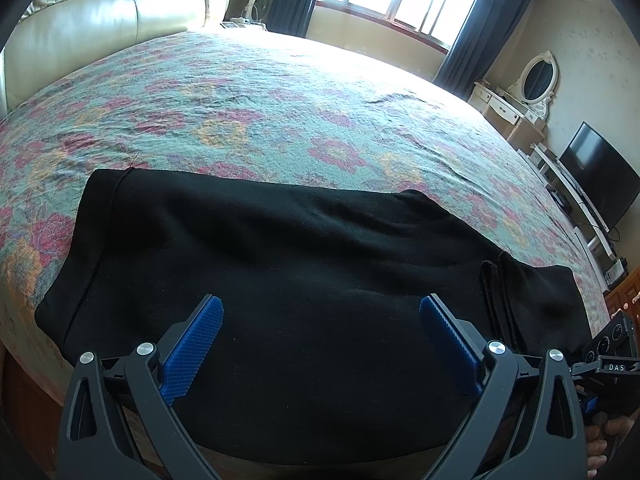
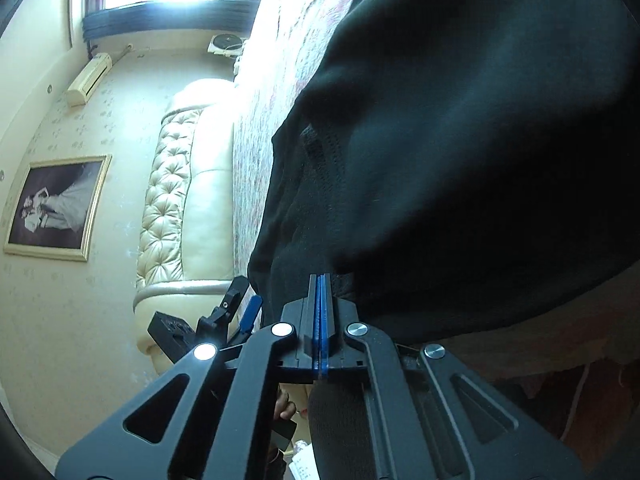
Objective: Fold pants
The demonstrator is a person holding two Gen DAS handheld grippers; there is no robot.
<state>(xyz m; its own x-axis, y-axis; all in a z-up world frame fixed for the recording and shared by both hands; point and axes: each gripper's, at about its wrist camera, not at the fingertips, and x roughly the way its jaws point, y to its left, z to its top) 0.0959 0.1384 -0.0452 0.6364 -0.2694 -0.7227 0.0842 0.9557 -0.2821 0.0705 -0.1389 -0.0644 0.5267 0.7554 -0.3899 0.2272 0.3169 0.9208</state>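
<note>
Left wrist view: my left gripper [image 1: 320, 316] hovers wide apart, holding nothing, above the black pants [image 1: 280, 264], which lie on the floral bed [image 1: 248, 92] with their long axis left to right; their near edge is cut off.

Right wrist view: my right gripper [image 2: 321, 280] is clamped onto a pants [image 2: 460, 140] edge; dark folds hide the layers.

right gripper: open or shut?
Shut: the right gripper has its blue pads pressed together at the edge of the black pants.
</note>
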